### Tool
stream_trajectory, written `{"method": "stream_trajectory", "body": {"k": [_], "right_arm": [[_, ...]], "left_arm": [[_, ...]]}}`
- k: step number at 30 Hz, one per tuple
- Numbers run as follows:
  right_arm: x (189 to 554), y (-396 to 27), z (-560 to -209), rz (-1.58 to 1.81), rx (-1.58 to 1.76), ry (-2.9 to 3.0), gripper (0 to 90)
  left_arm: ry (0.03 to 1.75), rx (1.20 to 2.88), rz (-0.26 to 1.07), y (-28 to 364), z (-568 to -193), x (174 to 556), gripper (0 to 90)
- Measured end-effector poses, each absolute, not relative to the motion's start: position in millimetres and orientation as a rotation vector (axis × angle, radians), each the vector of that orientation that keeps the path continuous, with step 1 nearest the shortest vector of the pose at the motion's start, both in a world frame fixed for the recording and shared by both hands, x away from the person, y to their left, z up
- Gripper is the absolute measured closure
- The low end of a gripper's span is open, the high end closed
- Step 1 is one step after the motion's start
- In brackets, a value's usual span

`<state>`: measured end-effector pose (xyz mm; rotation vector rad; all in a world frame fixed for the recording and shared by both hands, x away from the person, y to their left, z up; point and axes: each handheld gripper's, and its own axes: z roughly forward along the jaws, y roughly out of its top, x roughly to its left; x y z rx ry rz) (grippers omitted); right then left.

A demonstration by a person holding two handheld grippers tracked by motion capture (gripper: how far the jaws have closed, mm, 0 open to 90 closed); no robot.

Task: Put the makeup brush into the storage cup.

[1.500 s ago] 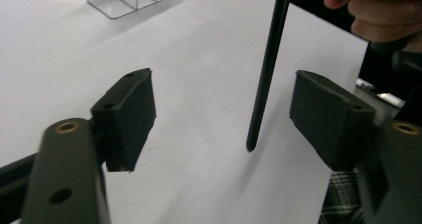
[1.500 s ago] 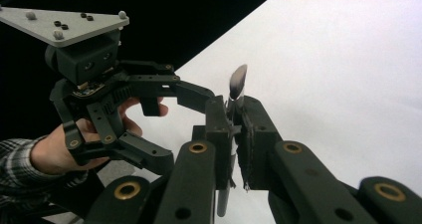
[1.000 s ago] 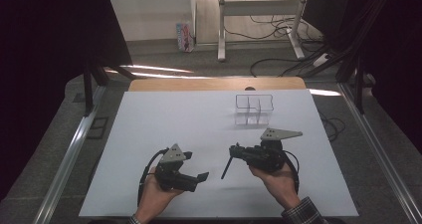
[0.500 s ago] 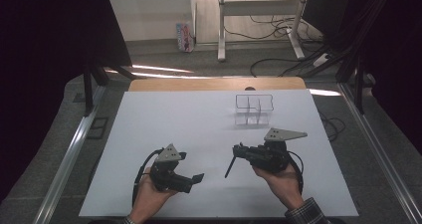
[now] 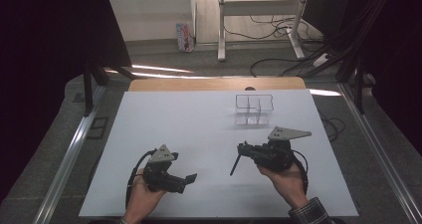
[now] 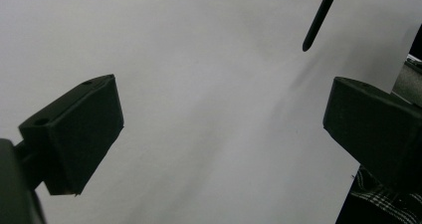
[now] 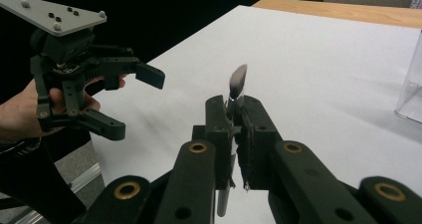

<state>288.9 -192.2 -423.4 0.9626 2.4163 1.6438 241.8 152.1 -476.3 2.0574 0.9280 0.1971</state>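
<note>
Left gripper [image 5: 190, 178]: fingers have just been opening, now wide, nothing between them. Right gripper [image 7: 234, 115]: fingers clamp the brush [image 7: 238, 79]. Handover judged complete; organizer [image 5: 254, 109] lies beyond.

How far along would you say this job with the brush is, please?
Done: the right gripper is shut on the brush, lifted off the white sheet. In hand: the left gripper has just been opening, with nothing between its jaws. Left, probably: getting the brush to the clear holder at the far side, which looks empty.
</note>
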Motion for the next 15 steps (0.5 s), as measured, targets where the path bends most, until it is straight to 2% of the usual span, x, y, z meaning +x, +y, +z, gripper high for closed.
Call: {"method": "stream_trajectory", "body": {"k": [15], "right_arm": [[291,-204,-417,1.637,0.994,2.381,83.7]], "left_arm": [[0.963,2.092,0.282,169,-481,235,1.5]]}}
